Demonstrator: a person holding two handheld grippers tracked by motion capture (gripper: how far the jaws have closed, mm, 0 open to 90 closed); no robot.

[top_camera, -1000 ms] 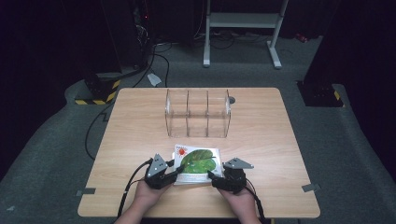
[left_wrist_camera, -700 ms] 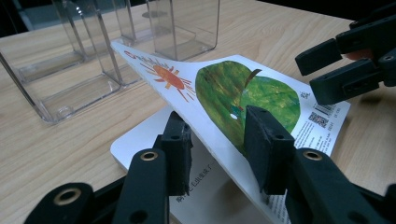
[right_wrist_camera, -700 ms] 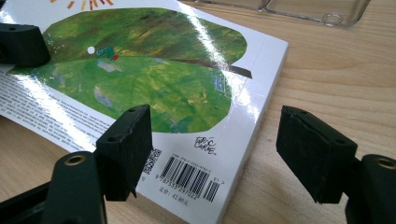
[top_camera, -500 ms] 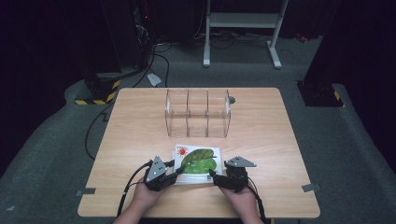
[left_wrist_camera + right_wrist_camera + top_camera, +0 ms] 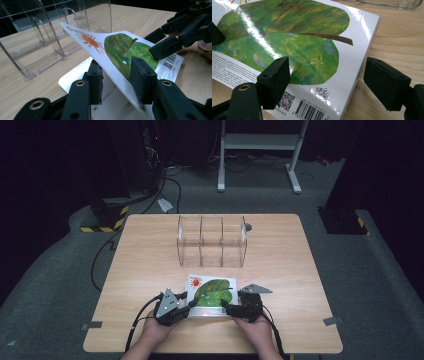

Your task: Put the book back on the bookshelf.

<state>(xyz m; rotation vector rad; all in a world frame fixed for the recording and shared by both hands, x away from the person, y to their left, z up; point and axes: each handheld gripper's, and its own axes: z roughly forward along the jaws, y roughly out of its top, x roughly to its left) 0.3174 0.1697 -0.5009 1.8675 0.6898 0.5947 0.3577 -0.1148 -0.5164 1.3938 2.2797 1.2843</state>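
Observation:
A white picture book (image 5: 212, 292) with a green leaf on its cover lies near the table's front edge. My left gripper (image 5: 192, 304) is shut on the front cover (image 5: 120, 50) at its left edge and holds it tilted up off the pages; the left gripper (image 5: 117, 75) has one pad under the cover and one on top. My right gripper (image 5: 227, 306) stands open at the book's right corner. Its jaws have just been opening. The right gripper (image 5: 329, 80) straddles the spine edge of the book (image 5: 299, 50), pads clear of it. Its fingertips (image 5: 165, 47) rest near the raised cover.
A clear plastic organiser (image 5: 212, 240) with three compartments stands at the table's middle, just behind the book, also close in the left gripper view (image 5: 50, 37). The wooden table (image 5: 280, 270) lies bare on both sides. Cables trail from both grippers toward the person.
The right gripper's jaws have spread wider beside the book's right edge. The left gripper keeps its hold on the cover, and both hands stay in place.

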